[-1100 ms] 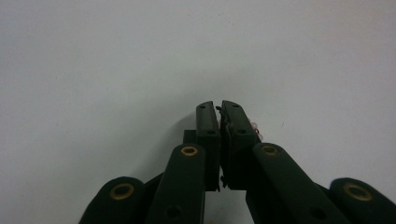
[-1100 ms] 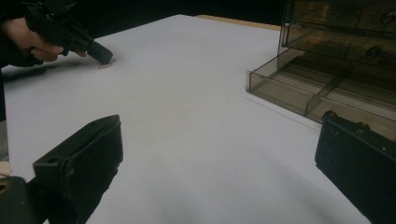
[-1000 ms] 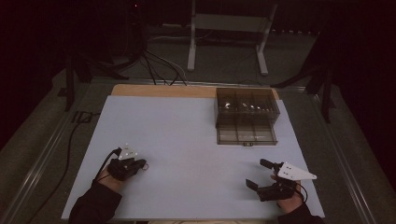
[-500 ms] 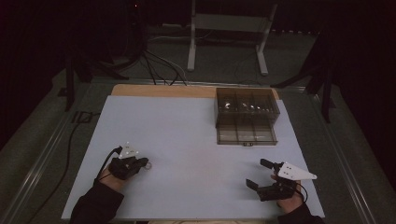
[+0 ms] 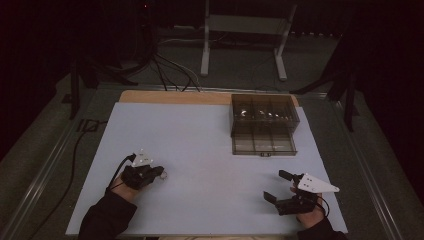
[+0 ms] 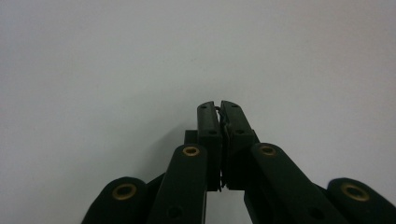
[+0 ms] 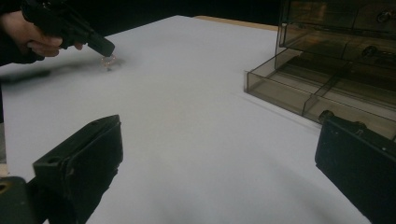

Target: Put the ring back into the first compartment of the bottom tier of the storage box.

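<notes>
My left gripper [image 5: 161,173] rests low on the white table sheet [image 5: 200,150] at the near left, held by a hand in a dark sleeve. Its jaws are pressed together with a thin wire-like bit pinched at the tips [image 6: 219,109]. In the right gripper view a small clear piece [image 7: 108,61] sits at that gripper's tip, touching the sheet. My right gripper [image 5: 276,185] is at the near right with its jaws wide apart and nothing between them [image 7: 224,154]. A smoky clear drawer box [image 5: 264,112] stands at the far right, its lower drawer [image 5: 263,144] pulled out.
The open drawer [image 7: 327,88] is split into compartments, and small items show in the box above it. Bare wood [image 5: 170,96] edges the table's far side. Cables [image 5: 165,75] and a metal stand [image 5: 245,30] lie on the floor beyond.
My left gripper has edged slightly to the right and stays shut. The right gripper and the drawer box are where they were.
</notes>
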The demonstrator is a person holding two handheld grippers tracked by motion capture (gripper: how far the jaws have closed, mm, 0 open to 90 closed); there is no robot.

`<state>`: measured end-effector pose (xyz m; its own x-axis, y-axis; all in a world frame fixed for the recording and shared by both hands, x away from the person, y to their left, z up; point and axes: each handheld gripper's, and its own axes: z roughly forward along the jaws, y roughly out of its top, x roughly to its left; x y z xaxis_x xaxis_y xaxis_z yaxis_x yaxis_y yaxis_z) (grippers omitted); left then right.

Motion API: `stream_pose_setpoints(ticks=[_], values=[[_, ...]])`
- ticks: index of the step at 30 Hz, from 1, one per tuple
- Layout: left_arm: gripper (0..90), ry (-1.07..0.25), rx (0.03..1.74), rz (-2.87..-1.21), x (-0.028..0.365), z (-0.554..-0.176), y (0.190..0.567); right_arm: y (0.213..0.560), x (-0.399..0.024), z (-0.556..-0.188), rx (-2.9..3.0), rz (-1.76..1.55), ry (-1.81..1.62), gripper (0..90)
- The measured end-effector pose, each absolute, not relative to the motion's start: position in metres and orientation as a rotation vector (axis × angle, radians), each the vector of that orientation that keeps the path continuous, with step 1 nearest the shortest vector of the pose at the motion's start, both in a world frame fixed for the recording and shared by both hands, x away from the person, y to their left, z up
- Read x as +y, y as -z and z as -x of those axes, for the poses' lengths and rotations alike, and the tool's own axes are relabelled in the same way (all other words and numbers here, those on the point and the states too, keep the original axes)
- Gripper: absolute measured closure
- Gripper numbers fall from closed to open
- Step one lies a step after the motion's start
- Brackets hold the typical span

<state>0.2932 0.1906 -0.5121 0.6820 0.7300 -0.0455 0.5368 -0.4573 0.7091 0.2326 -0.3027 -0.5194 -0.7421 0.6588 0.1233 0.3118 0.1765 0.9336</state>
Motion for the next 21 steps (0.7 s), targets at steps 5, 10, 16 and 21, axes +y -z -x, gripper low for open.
stream_pose_setpoints(ticks=[5, 10, 16, 21], values=[[89.8, -0.339, 0.95, -2.183, 0.184, -0.295, 0.511, 0.519, -0.303, -0.233, 2.144, -0.931, -1.59, 1.0], [89.8, -0.329, 0.937, -2.174, 0.179, -0.299, 0.508, 0.519, -0.303, -0.233, 2.144, -0.929, -1.589, 1.0], [89.8, -0.313, 0.895, -2.183, 0.169, -0.303, 0.505, 0.519, -0.304, -0.233, 2.144, -0.932, -1.589, 1.0], [89.7, -0.305, 0.866, -2.195, 0.161, -0.307, 0.503, 0.519, -0.304, -0.233, 2.142, -0.931, -1.589, 1.1]])
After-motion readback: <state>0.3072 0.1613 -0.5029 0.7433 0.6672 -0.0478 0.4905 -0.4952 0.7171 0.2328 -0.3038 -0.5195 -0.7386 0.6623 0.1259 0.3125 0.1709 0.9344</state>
